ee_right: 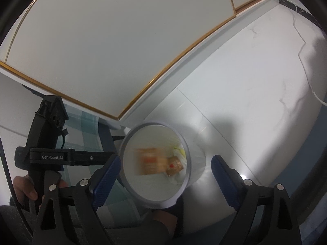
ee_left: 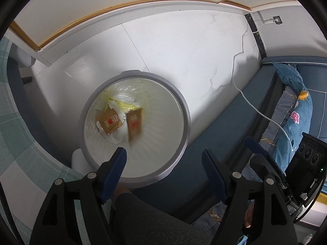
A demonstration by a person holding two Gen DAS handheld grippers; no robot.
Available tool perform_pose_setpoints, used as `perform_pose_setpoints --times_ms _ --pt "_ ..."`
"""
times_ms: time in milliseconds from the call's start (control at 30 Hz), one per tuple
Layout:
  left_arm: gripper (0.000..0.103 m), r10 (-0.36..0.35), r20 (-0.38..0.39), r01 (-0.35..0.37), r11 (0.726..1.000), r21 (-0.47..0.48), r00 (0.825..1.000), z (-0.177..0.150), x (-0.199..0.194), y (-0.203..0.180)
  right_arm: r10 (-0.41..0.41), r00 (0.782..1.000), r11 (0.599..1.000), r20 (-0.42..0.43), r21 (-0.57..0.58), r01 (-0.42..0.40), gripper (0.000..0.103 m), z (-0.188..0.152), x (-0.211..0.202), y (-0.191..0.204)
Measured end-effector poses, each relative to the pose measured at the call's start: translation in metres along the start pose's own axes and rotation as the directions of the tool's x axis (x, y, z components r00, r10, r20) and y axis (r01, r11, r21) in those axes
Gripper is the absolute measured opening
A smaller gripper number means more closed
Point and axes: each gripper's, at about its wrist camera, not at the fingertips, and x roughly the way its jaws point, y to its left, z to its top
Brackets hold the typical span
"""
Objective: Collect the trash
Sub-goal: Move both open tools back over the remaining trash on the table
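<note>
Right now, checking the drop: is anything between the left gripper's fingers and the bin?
No. In the left wrist view the left gripper stands open and empty above the bin; a blurred brown packet is already inside.

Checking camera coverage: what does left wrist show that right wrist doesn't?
Left wrist only: blue patterned bedding, a white cable and a wall socket.
Right wrist only: the left hand-held gripper seen side-on, and the hand holding it.
Both: the round bin with a brown packet and a blurred one inside.
</note>
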Motion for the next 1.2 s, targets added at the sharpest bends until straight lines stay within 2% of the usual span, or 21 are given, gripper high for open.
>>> perform_pose_setpoints --times_ms 200,333,433,533,567,633,767,833,1000,1100,1133,1200 --pt "0.073 0.052 0.062 -0.053 0.998 0.021 0.997 -0.006 -0.013 -0.006 -0.003 1.0 1.0 0.004 -0.002 0.003 0.09 -0.001 0.0 0.002" --pt "0.073 0.103 0.123 -0.109 0.993 0.044 0.987 -0.013 -0.028 -0.011 0.0 1.0 1.0 0.013 0.0 0.0 0.092 -0.001 -0.006 0.006" --pt "0.073 0.113 0.163 -0.122 0.991 0.047 0.98 -0.021 -0.041 -0.014 -0.003 1.0 1.0 0.02 -0.015 0.003 0.093 -0.001 -0.012 0.012" --pt "0.073 0.146 0.22 -0.163 0.985 0.059 0.965 -0.028 -0.057 -0.019 -0.025 0.999 0.999 0.037 -0.036 0.026 0.094 -0.002 -0.02 0.021" --pt "0.073 0.166 0.247 -0.183 0.982 0.05 0.955 -0.031 -0.064 -0.019 -0.026 0.999 0.999 0.04 -0.04 0.028 0.094 -0.003 -0.022 0.023" --pt "0.073 0.209 0.301 -0.227 0.973 0.025 0.93 -0.036 -0.076 -0.019 -0.024 0.999 0.999 0.048 -0.047 0.026 0.094 -0.003 -0.028 0.03" --pt "0.073 0.245 0.412 -0.276 0.961 0.015 0.877 -0.048 -0.109 -0.023 -0.02 0.996 0.996 0.086 -0.08 0.027 0.095 -0.002 -0.044 0.048" --pt "0.073 0.247 0.463 -0.276 0.961 -0.006 0.851 -0.055 -0.127 -0.023 -0.01 0.994 0.995 0.113 -0.102 0.021 0.095 -0.001 -0.055 0.059" --pt "0.073 0.268 0.577 -0.273 0.959 -0.08 0.772 -0.08 -0.17 -0.011 0.009 0.981 0.985 0.193 -0.172 0.025 0.096 0.002 -0.082 0.094" --pt "0.073 0.277 0.644 -0.245 0.959 -0.141 0.713 -0.1 -0.2 0.004 0.032 0.972 0.978 0.231 -0.206 0.017 0.097 0.003 -0.096 0.116" --pt "0.073 0.296 0.674 -0.251 0.954 -0.166 0.677 -0.111 -0.213 0.011 0.048 0.967 0.974 0.249 -0.228 0.01 0.097 0.003 -0.103 0.127" --pt "0.073 0.308 0.713 -0.256 0.949 -0.184 0.63 -0.126 -0.229 0.018 0.076 0.958 0.964 0.278 -0.267 0.001 0.098 0.0 -0.114 0.145"
